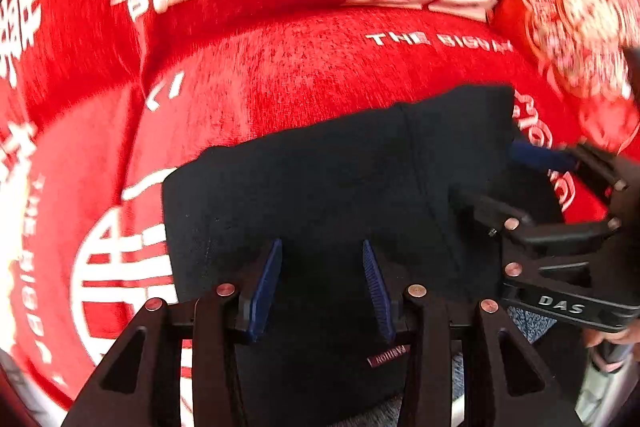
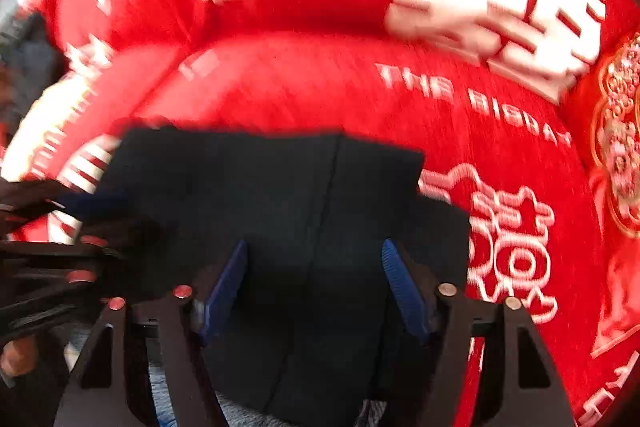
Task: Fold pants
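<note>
1. Under you lies a red cover (image 1: 304,83) printed with white characters and the words "THE BIG DAY"; whether it sits on a bed or a sofa you cannot tell.
2. Your left hand-held gripper (image 1: 322,287) has its blue pads apart, and nothing is pinched between them.
3. Your right hand-held gripper (image 2: 316,287) stands wider, its jaws empty as well.
4. The dark pants (image 1: 320,187) lie folded flat on the cover, directly under both grippers and stretching away from the fingertips.
5. A small label (image 1: 389,355) shows on the near cloth, its lettering too small to read.
6. The right wrist view is blurred, so seams and edges are hard to make out.
7. The near edge of the pants is cut off behind the gripper frames.
8. A gold-and-white ornament (image 2: 620,131) sits at the cover's right edge, partly out of frame.
</note>
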`<state>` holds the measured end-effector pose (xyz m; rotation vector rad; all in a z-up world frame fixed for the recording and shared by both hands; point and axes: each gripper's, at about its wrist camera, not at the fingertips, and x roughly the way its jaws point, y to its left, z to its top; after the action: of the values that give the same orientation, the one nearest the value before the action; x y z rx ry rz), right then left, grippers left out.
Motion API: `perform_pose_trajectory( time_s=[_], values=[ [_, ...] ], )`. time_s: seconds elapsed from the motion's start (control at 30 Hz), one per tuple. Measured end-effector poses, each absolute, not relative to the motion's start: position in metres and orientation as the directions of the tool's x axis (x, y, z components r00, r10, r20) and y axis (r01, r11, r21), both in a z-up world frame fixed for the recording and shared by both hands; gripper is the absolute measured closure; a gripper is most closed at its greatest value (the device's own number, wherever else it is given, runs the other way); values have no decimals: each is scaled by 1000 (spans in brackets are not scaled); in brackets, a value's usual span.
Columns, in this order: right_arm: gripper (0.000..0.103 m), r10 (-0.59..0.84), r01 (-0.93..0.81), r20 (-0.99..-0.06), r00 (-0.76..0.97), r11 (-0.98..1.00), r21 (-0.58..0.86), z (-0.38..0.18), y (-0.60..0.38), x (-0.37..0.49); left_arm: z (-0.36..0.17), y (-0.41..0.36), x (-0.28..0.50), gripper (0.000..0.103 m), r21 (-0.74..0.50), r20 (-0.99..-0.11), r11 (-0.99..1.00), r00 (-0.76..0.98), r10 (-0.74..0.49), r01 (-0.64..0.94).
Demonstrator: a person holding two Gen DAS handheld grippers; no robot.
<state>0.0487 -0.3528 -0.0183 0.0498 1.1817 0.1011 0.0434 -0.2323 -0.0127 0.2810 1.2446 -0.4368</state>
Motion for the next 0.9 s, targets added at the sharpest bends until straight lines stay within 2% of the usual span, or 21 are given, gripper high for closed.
perform_pose_trajectory(
  time_s=[0.13, 0.27, 0.3, 0.33, 0.37, 0.4, 0.5, 0.67, 0.9],
  values=[
    [23, 105, 7, -899, 424, 993, 119, 9, -353, 21, 2, -227, 31, 59, -67, -946, 895, 256, -197, 440],
    [22, 29, 84, -906, 422, 994, 70, 32, -353, -9, 19, -216, 17, 58, -99, -936, 917, 276, -217, 387],
    [21, 21, 93, -908, 418, 994, 65, 37, -350, -17, 19, -214, 14, 45, -95, -936, 920, 280, -213, 381],
    [21, 17, 95, -908, 419, 993, 63, 41, -347, -23, 22, -213, 10, 20, -74, -934, 923, 298, -197, 378],
    [20, 14, 94, -907, 421, 994, 59, 42, -348, -26, 26, -210, 5, 11, -41, -927, 926, 331, -175, 374],
    [19, 5, 91, -907, 422, 995, 48, 44, -344, -30, 28, -212, 3, 8, -2, -918, 929, 368, -148, 370],
    [18, -44, 98, -903, 428, 995, -2, 49, -338, -37, 35, -211, -2, 8, 36, -910, 925, 395, -126, 379],
    [18, -43, 151, -908, 416, 988, 22, 55, -343, -37, 42, -203, 0, 8, -34, -914, 932, 366, -175, 361],
    [18, -77, 150, -915, 396, 988, -18, 59, -342, -40, 42, -206, -10, 8, -16, -917, 931, 366, -158, 364]
  ],
)
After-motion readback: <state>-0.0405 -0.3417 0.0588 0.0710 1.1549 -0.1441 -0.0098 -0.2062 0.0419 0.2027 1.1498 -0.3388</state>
